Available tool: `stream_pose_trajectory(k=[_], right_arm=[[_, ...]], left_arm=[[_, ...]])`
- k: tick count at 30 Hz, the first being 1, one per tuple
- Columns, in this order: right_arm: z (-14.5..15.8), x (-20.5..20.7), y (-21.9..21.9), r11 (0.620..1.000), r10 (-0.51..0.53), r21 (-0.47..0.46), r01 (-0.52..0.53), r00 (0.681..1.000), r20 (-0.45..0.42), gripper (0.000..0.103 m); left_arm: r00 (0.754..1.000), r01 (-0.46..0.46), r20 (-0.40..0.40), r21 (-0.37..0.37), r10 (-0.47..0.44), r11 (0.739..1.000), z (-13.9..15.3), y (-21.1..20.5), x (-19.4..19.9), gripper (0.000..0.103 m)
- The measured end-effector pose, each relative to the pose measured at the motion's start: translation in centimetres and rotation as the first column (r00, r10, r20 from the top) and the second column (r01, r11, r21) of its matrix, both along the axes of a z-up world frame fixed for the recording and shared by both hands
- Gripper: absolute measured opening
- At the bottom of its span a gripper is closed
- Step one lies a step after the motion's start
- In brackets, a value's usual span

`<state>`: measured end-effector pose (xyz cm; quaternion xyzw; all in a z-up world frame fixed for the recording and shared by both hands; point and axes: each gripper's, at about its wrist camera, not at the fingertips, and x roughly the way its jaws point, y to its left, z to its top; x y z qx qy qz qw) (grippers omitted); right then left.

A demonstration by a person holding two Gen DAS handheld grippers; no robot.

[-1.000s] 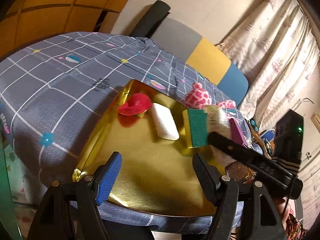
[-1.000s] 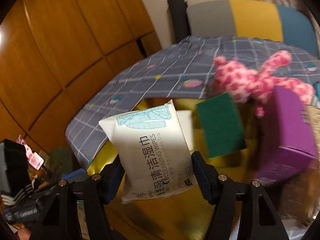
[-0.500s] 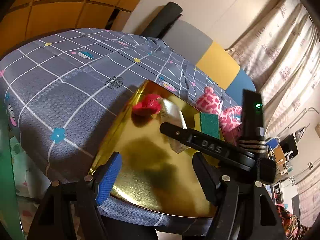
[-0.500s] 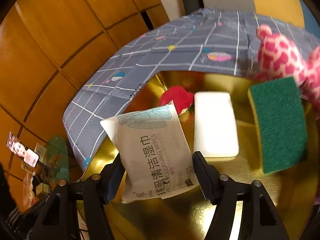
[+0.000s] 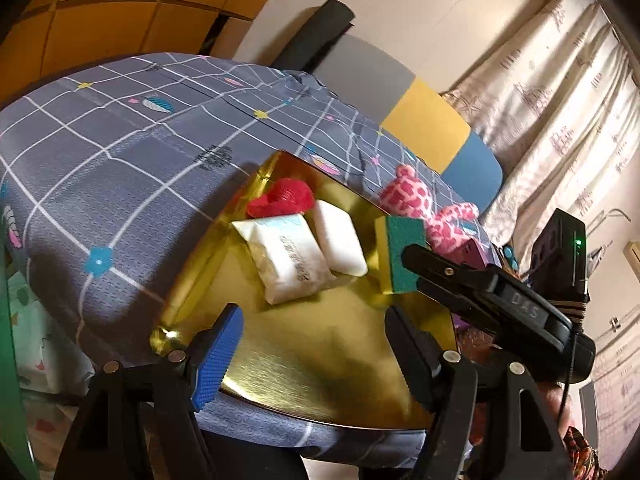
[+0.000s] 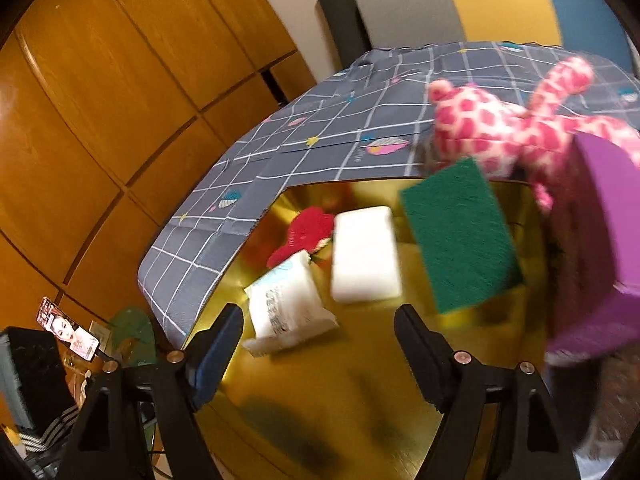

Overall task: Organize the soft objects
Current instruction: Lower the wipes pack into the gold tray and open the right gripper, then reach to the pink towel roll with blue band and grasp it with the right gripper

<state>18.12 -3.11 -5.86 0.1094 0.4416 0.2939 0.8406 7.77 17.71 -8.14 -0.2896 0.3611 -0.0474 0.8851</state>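
Observation:
A gold tray [image 5: 320, 352] [image 6: 360, 408] lies on a grey checked cloth. On it lie a white wipes pack [image 5: 286, 260] [image 6: 284, 308], a white sponge [image 5: 340, 238] [image 6: 365, 254], a red soft toy [image 5: 284, 200] [image 6: 306, 232] and a green-and-yellow scouring sponge [image 5: 400, 254] [image 6: 460, 232]. A pink spotted plush [image 5: 424, 210] [image 6: 508, 128] lies just past the tray. My left gripper [image 5: 312, 344] is open and empty over the tray's near edge. My right gripper [image 6: 316, 340] is open and empty, just behind the wipes pack; its body shows in the left wrist view [image 5: 492, 304].
A purple box [image 6: 600, 240] stands at the tray's right side. A chair back in grey, yellow and blue [image 5: 420, 120] is behind the table. Wooden panels [image 6: 120, 100] are on the left, curtains [image 5: 560, 100] on the right.
My right gripper has opened and let go of the wipes pack, which now lies on the tray beside the white sponge. The gripper has drawn back toward the right.

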Motion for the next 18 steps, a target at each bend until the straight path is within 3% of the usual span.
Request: stream_pose_trajectory(k=[5, 11, 18], right_arm=[[0.5, -1.4, -2.0, 1.000, -0.023, 0.010, 0.023, 1.000, 0.015, 0.079], [2.7, -3.8, -4.5, 0.999, -0.045, -0.008, 0.046, 0.990, 0.131, 0.079], [6.8, -5.3, -12.4, 0.982, -0.185, 0.005, 0.191, 0.943, 0.276, 0.079]], left_arm=[[0.999, 0.051, 0.015, 0.011, -0.051, 0.999, 0.1, -1.5, -0.1, 0.074], [0.994, 0.095, 0.048, 0.038, -0.097, 0.995, 0.8, -2.9, -0.4, 0.074], [0.985, 0.165, 0.048, 0.042, -0.167, 0.985, 0.5, -5.7, -0.5, 0.074]])
